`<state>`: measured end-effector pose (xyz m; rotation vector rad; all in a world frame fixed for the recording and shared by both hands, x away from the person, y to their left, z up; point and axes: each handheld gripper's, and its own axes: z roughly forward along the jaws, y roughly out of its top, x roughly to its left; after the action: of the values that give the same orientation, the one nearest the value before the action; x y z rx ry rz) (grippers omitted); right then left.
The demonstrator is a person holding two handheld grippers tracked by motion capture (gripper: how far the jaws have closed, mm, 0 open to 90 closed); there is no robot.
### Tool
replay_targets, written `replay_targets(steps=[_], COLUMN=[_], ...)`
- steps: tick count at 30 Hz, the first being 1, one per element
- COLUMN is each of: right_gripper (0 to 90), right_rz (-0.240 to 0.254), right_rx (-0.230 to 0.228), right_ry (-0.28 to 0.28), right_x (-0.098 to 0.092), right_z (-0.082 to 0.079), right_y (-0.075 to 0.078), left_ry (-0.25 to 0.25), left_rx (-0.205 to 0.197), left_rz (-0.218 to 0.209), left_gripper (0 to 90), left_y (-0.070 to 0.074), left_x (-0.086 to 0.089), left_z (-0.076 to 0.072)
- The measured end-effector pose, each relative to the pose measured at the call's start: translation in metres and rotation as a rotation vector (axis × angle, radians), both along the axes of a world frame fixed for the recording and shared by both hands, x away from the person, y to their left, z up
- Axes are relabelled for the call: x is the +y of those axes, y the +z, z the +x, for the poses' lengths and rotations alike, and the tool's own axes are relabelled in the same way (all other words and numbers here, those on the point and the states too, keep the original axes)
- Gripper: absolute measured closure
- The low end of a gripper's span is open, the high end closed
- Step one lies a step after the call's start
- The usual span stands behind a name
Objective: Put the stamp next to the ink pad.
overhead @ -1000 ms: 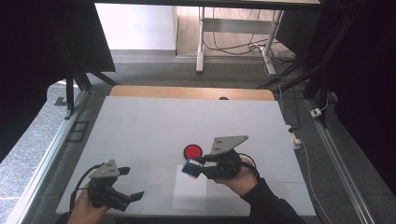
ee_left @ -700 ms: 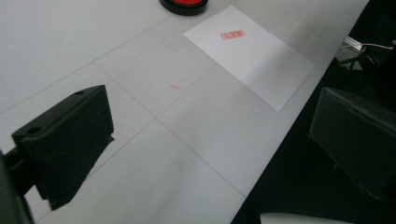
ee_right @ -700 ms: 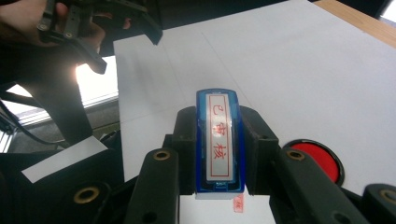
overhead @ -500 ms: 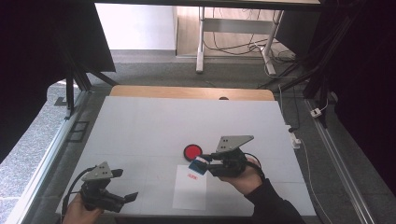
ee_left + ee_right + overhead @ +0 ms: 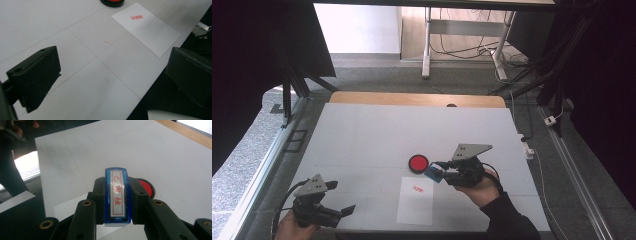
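A blue stamp [image 5: 117, 195] with red characters on its white top label sits clamped between the jaws of my right gripper [image 5: 117, 202]. From above, that right gripper [image 5: 438, 172] hangs just right of the round red ink pad [image 5: 418, 163] and above the top right corner of a white paper sheet [image 5: 415, 202]. The sheet carries a small red stamped mark [image 5: 417, 188]. My left gripper [image 5: 343, 211] rests at the table's front left corner, its jaws wide apart with nothing between them [image 5: 110, 75]. The sheet [image 5: 147, 27] and its red mark [image 5: 136, 17] lie ahead of those jaws.
The white tabletop [image 5: 377, 135] has a wooden strip [image 5: 412, 98] along its far edge. A cable and plug [image 5: 527, 147] lie off the right edge. Metal table legs and cables [image 5: 462, 45] stand on the floor beyond.
The right gripper has carried the stamp a little to the right and down, from over the sheet's upper edge to beside the ink pad. The left gripper slid slightly toward the front edge.
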<state>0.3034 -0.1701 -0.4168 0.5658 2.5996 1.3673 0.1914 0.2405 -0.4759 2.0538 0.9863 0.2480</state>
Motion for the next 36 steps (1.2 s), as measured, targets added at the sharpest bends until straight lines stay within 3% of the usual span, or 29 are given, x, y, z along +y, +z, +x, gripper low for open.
replay_targets(steps=[17, 31, 36], right_gripper=[70.3, 70.3, 70.3], right_rz=[-0.074, -0.106, -0.146], right_rx=[-0.015, -0.02, -0.034], right_ry=[-0.155, -0.269, -0.304], right_x=[-0.032, -0.049, -0.056], right_z=[0.02, 0.038, 0.046], right_y=[-0.012, -0.024, -0.03], left_ry=[0.011, 0.018, 0.018], left_rx=[0.001, 0.007, 0.011], left_rz=[0.026, 0.028, 0.029], left_gripper=[0.0, 0.0, 0.0], left_y=[0.0, 0.0, 0.0], left_x=[-0.001, -0.001, -0.001], left_z=[-0.001, -0.001, 0.0])
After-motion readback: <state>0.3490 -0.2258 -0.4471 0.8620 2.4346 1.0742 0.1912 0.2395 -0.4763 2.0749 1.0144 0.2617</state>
